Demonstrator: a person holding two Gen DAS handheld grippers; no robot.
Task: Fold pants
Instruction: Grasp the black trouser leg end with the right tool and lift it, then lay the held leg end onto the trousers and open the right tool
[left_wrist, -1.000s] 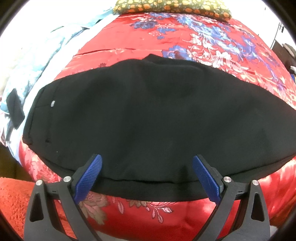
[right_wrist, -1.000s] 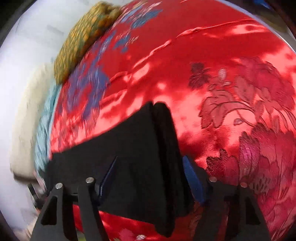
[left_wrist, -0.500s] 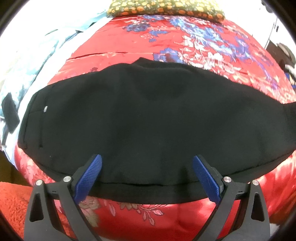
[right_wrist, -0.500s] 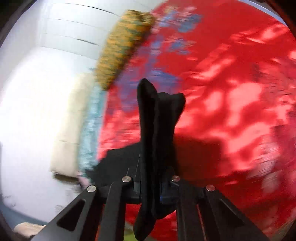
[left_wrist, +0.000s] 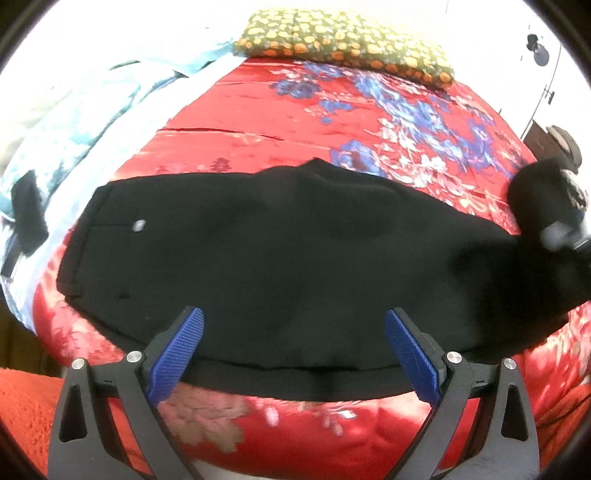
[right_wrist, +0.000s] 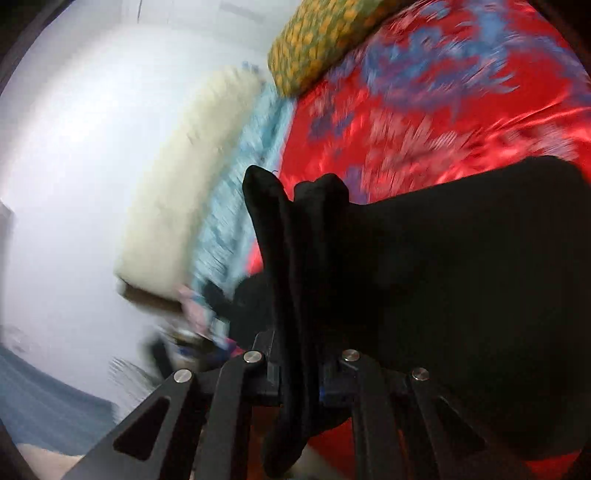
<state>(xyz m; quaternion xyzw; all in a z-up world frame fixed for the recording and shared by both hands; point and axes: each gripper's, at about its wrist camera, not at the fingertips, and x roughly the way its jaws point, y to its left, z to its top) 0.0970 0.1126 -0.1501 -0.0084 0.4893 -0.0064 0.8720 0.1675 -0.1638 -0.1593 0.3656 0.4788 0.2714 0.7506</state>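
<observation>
Black pants lie folded lengthwise across a red floral bedspread, waistband end to the left. My left gripper hovers open above their near edge, blue pads wide apart with nothing between them. At the far right of the left wrist view the right gripper holds the leg end lifted off the bed. In the right wrist view my right gripper is shut on the bunched leg end of the pants, whose cloth sticks up between the fingers and drapes off to the right.
A green pillow with orange spots lies at the head of the bed. A light blue blanket and a cream one run along the bed's left side by a white wall. An orange towel sits near left.
My right gripper closed on the pants' leg end, lifted it and swept it over the bed, coming into the left wrist view. My left gripper rose and drew back a little, still open.
</observation>
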